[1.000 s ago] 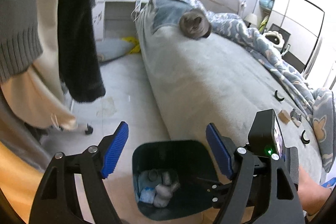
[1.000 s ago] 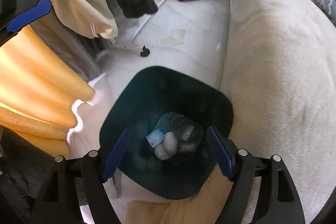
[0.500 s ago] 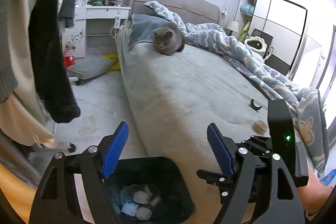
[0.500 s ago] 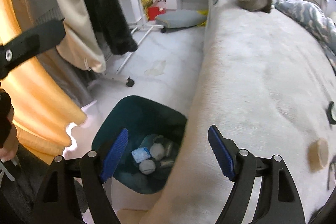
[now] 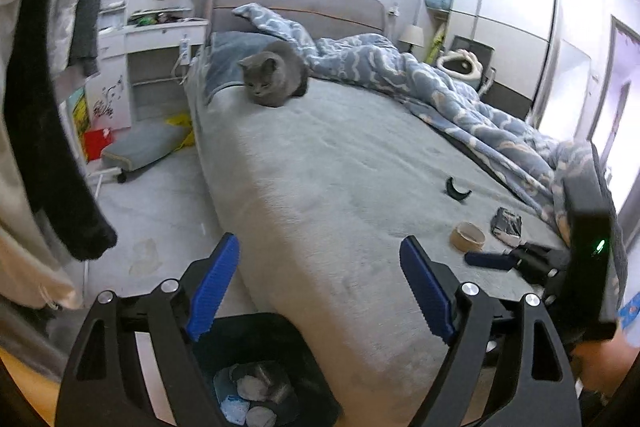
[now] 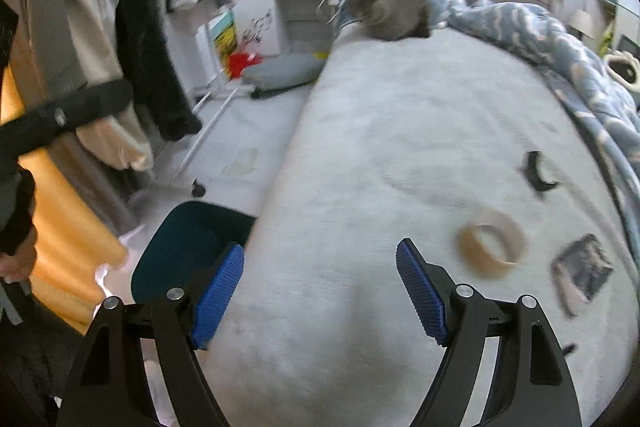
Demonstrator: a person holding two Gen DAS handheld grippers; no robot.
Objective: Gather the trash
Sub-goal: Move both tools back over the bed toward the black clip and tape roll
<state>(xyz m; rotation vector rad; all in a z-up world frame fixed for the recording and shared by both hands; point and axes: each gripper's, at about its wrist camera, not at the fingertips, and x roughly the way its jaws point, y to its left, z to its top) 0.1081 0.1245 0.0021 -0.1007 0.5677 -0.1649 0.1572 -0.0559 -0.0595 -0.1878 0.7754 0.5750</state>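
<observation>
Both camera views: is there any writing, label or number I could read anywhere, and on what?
None can be read.
Blue-and-white packet in the bin: print too small and blurred.
Colourful poster by the white desk: blurred, no letters legible.
Dark crumpled wrapper on the bed: blurred.

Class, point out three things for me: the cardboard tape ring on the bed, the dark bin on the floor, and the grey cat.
Tape ring [image 6: 491,243], right wrist view, on its near rim.
Bin [image 6: 176,247], right wrist view, on its inner wall.
Cat [image 5: 276,77], left wrist view, on its body.
</observation>
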